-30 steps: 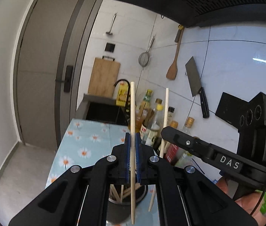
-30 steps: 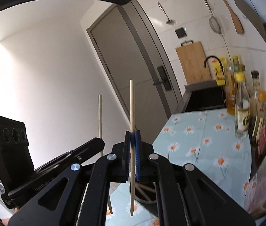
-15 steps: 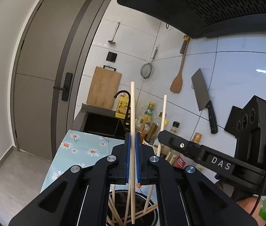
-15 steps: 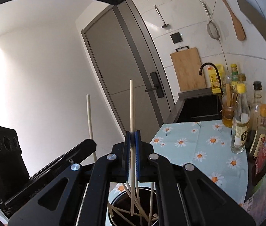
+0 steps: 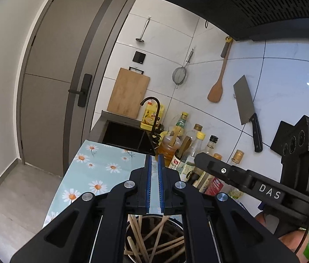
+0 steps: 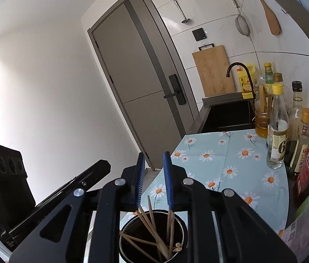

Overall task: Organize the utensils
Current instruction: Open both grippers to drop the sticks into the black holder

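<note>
Tabletop with the daisy cloth ran forward from both hand-held grippers. A row of bottles sat ahead and to the right of the right one.

The dark metal cup sat directly under both sets of jaws, at the bottom edge of each wrist view. Neither hand was clearly nearer, and both hung right over the mouth.

Left hand-held gripper: pads a sliver apart, cloth visible through the slit, nothing held. Right hand-held gripper: jaws had just been opening and stood clearly wider than the left. Neither pad pressed on anything. It sat just to the right of the left one, side by side.

Chopsticks were all in the cup, fanned out and leaning on the rim, long axes pointing up towards the jaws. One tip showed in line with the gap of the right jaws. It looked lower than the pads, though I couldn't confirm the clearance.

My read:
- This drop is done, with both sticks in the cup.
- No loose utensil showed on the visible cloth.
- The next move depends on that vertical line-up. The stick tops sit just below the pads, so lift straight up before going sideways.
- Swinging out low could snag a leaning stick or tip the cup.
</note>
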Demonstrator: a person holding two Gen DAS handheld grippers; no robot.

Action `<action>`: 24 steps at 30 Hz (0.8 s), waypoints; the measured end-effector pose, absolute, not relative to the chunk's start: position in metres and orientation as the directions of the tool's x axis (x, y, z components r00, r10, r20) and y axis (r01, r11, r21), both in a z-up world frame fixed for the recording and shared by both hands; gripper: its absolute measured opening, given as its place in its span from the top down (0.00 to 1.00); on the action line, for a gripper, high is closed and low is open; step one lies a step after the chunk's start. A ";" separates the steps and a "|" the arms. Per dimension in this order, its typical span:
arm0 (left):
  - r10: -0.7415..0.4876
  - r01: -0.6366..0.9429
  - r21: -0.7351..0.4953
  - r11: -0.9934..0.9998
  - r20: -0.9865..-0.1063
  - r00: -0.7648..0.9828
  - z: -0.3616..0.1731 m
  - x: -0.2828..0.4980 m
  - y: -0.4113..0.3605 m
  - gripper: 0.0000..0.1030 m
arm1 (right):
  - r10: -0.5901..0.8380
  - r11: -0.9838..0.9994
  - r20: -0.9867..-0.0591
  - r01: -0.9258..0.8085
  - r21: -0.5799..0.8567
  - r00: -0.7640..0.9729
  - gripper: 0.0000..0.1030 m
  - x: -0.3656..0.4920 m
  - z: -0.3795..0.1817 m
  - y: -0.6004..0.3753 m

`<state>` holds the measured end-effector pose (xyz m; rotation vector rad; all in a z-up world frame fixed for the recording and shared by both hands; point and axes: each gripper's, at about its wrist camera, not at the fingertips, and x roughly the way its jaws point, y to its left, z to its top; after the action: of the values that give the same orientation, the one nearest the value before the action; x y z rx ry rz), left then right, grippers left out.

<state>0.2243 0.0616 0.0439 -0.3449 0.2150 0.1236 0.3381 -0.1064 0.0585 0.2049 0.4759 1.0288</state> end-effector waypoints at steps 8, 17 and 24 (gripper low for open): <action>0.106 -0.179 -0.296 0.938 -0.245 0.964 0.047 0.210 0.057 0.94 | 0.852 0.520 -0.293 -0.773 0.363 0.435 0.82 0.325 0.064 -0.109; 0.125 -0.193 -0.264 0.945 -0.254 0.959 0.046 0.168 0.044 0.71 | 0.838 0.539 -0.305 -0.774 0.332 0.453 0.64 0.288 0.064 -0.144; 0.114 -0.185 -0.222 0.957 -0.298 0.948 0.026 0.131 0.027 0.61 | 0.828 0.545 -0.347 -0.775 0.321 0.439 0.54 0.249 0.042 -0.173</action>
<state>0.1314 0.0266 0.0262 -0.2510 0.2866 0.1537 0.2488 -0.1733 0.0419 0.1198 0.4997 0.9987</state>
